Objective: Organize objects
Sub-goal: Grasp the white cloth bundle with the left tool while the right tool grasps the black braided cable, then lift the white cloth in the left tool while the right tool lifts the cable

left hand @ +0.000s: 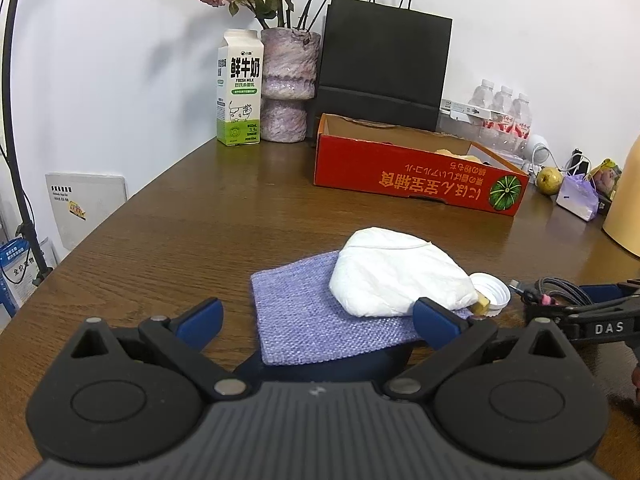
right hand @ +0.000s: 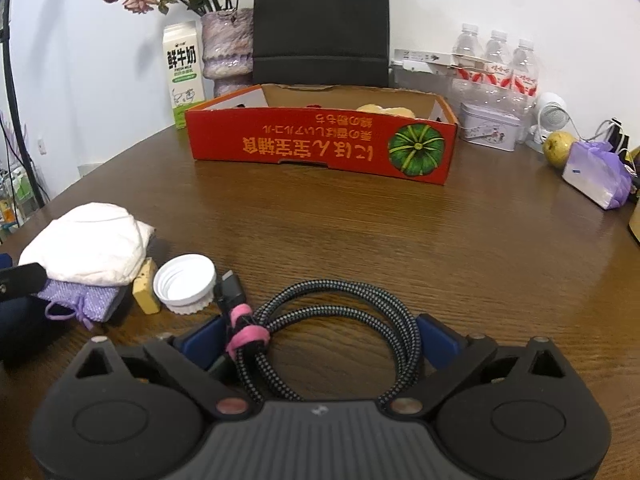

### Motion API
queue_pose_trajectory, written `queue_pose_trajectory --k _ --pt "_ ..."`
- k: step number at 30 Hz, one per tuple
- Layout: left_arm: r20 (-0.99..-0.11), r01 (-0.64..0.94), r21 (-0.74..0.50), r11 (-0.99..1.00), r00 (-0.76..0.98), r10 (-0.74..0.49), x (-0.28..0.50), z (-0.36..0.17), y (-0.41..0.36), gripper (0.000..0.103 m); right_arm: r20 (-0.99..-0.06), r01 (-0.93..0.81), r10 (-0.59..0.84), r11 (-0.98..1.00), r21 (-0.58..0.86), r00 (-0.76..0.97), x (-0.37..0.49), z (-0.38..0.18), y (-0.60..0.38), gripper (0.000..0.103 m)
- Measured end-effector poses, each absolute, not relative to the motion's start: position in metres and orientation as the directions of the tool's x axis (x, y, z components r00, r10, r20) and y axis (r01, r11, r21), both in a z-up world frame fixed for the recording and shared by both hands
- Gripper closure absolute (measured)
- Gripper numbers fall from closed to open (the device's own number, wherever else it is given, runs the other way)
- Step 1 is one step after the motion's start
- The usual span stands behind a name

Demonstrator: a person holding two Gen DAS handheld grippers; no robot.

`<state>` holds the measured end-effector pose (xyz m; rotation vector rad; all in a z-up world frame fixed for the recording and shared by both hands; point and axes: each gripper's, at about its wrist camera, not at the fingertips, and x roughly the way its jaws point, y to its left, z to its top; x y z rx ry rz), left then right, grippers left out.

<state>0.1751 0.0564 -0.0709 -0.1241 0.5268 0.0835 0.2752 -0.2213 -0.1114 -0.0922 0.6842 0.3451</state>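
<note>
Between my right gripper's point(right hand: 320, 340) wide-apart jaws lies the braided cable coil point(right hand: 340, 332), ungripped; my left gripper point(left hand: 316, 316) gapes around the lilac pouch point(left hand: 320, 320).

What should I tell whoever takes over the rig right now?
Left gripper: open, straddling the lilac knitted pouch under the white crumpled bag.
Right gripper: open around the coiled braided cable, no grip yet.
White plastic cap and yellow block lie between.
Red cardboard box at the back already holds something pale.
Left: these four items, still on the wooden table.
</note>
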Motion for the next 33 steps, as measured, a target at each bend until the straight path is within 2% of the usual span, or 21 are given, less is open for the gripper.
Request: queue_pose_trajectory --k 4,13,18,26,33 --pt "-0.505 -0.111 -0.095 0.989 0.862 0.048 0.175 -0.071 0.056 0.0 -0.621 -0.342 0.294 0.939 0.044 0.726 0.267 -0.11 -0.231 0.008" --pt "-0.504 -0.11 -0.076 0.991 0.862 0.057 0.174 -0.071 0.053 0.0 -0.533 -0.327 0.277 0.945 0.001 0.8 0.248 -0.1 -0.238 0.008" --pt "-0.469 -0.134 -0.012 0.991 0.876 0.113 0.169 -0.068 0.042 0.0 -0.515 -0.33 0.28 0.944 -0.005 0.81 0.245 -0.097 -0.238 0.008" --pt "-0.455 -0.032 0.061 0.998 0.889 0.056 0.181 -0.053 0.011 0.0 -0.485 -0.33 0.3 0.944 0.023 0.822 0.242 -0.095 -0.243 0.008" --pt "-0.503 0.063 0.154 0.986 0.864 0.023 0.21 -0.046 -0.001 0.0 -0.47 -0.289 0.28 0.956 0.054 0.837 0.244 -0.095 -0.252 0.008"
